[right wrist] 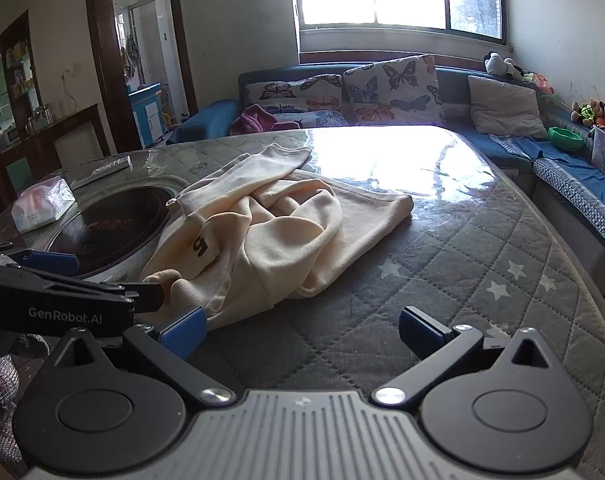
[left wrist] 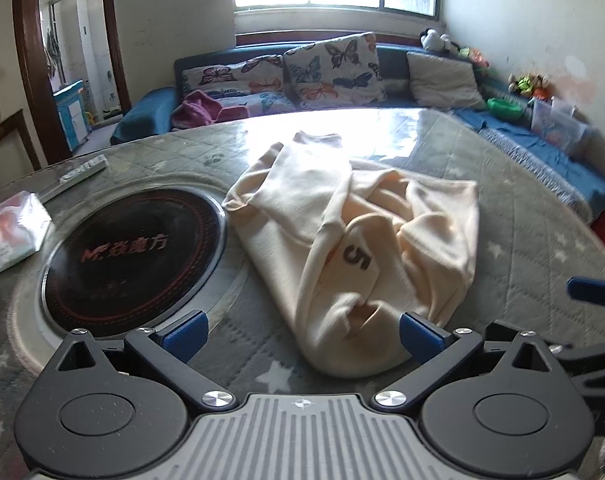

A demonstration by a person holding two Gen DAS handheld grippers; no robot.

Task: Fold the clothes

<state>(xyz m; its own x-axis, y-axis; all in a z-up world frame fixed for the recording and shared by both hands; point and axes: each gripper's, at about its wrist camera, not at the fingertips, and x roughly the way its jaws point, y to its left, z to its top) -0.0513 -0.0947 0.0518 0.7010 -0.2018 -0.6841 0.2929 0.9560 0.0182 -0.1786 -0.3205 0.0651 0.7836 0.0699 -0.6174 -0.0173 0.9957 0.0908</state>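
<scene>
A cream garment (left wrist: 354, 236) with a dark "5" print lies crumpled on the quilted grey table cover (left wrist: 534, 240). My left gripper (left wrist: 302, 334) is open, its blue pads either side of the garment's near end, just above the table. In the right wrist view the same garment (right wrist: 270, 232) lies ahead and to the left. My right gripper (right wrist: 300, 334) is open and empty over the bare cover, right of the garment's near edge. The left gripper (right wrist: 62, 280) shows at the left edge there, close to the cloth.
A round black induction plate (left wrist: 134, 256) is set in the table left of the garment. A tissue pack (left wrist: 10, 232) and a white remote (left wrist: 84, 172) lie at the far left. A blue sofa with butterfly cushions (left wrist: 330, 68) runs behind the table.
</scene>
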